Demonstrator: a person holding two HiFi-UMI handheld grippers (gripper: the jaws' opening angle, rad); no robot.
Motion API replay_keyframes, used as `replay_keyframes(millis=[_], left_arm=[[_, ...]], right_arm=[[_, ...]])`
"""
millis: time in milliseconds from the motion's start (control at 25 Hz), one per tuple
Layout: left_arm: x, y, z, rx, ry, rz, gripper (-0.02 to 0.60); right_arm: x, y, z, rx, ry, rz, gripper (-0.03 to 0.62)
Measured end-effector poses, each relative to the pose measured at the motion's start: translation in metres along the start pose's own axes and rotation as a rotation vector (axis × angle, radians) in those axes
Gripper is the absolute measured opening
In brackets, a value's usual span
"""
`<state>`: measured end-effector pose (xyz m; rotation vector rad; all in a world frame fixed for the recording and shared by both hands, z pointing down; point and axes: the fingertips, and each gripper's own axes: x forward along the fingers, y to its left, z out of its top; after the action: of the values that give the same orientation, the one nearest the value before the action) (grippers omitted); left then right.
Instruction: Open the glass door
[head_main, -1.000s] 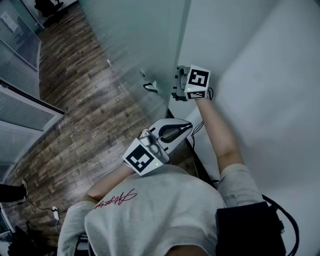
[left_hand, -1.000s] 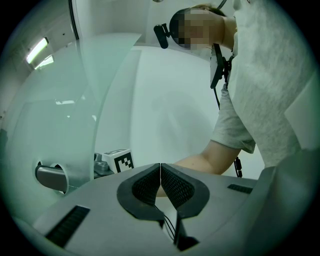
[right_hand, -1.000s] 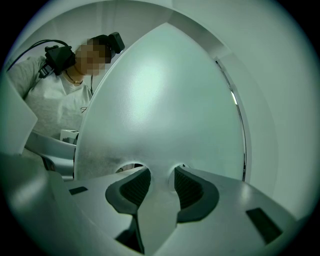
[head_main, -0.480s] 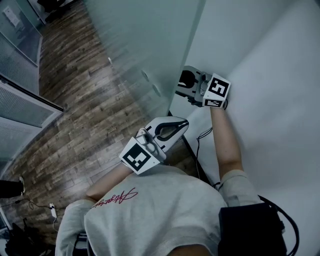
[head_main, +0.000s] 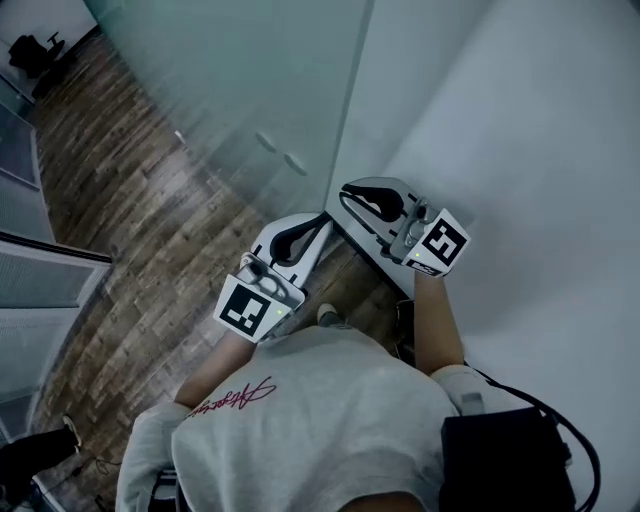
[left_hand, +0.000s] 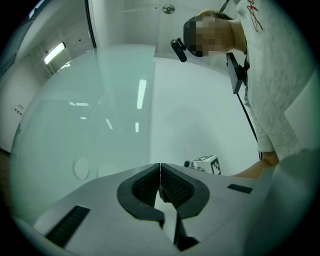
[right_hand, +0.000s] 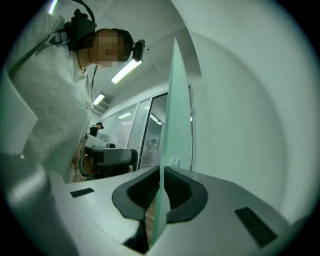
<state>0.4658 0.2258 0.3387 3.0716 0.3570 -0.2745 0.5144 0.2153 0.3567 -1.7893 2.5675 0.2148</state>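
The right gripper (head_main: 345, 190) has the free vertical edge of the glass door (head_main: 270, 80) between its pads: in the right gripper view the pane (right_hand: 176, 100) rises edge-on from the right gripper (right_hand: 161, 171) straight up the middle of the frame. The jaws have just been closing and now pinch the thin glass from both sides. In the head view the door fills the upper centre, and its edge runs down from the top of the frame to the gripper near the middle. The panel stretches away to the upper left over the wooden floor (head_main: 140, 220), with a white wall (head_main: 530, 150) to the right. The right hand therefore holds the door, and any swing will probably have to be led from that edge, across the pane's face rather than along it. The left gripper (head_main: 322, 217) sits just beside it at lower left, jaws pressed together on nothing (left_hand: 160, 167), and points at the face of the pane (left_hand: 100, 110). The glass looks frosted and pale green, with soft ceiling-light reflections. It carries two small round fittings (head_main: 280, 155) near the edge, and no bar or lever shows on this side.
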Motion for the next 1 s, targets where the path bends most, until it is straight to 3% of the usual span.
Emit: replay_keyframes(millis=[200,400,600,800,1000], left_arm=[[-0.023,0.010,0.001,-0.011,-0.009,0.004,0.017],[-0.044,0.005,-0.003,-0.032,0.010,-0.032,0.017],[-0.061,0.001,-0.004,-0.047,0.012,-0.063,0.017],[-0.072,0.004,0.003,-0.063,0.001,-0.072,0.017],[-0.076,0.008,0.005,-0.090,-0.004,-0.062,0.017]], right_arm=[[-0.011,0.040,0.004,0.035,-0.031,-0.201,0.032],[-0.008,0.085,-0.005,-0.015,0.026,-0.336,0.032],[-0.012,0.106,-0.006,0.094,-0.063,-0.457,0.025],[-0.004,0.126,-0.005,0.037,0.011,-0.475,0.021],[-0.003,0.127,-0.003,0.039,-0.002,-0.490,0.021]])
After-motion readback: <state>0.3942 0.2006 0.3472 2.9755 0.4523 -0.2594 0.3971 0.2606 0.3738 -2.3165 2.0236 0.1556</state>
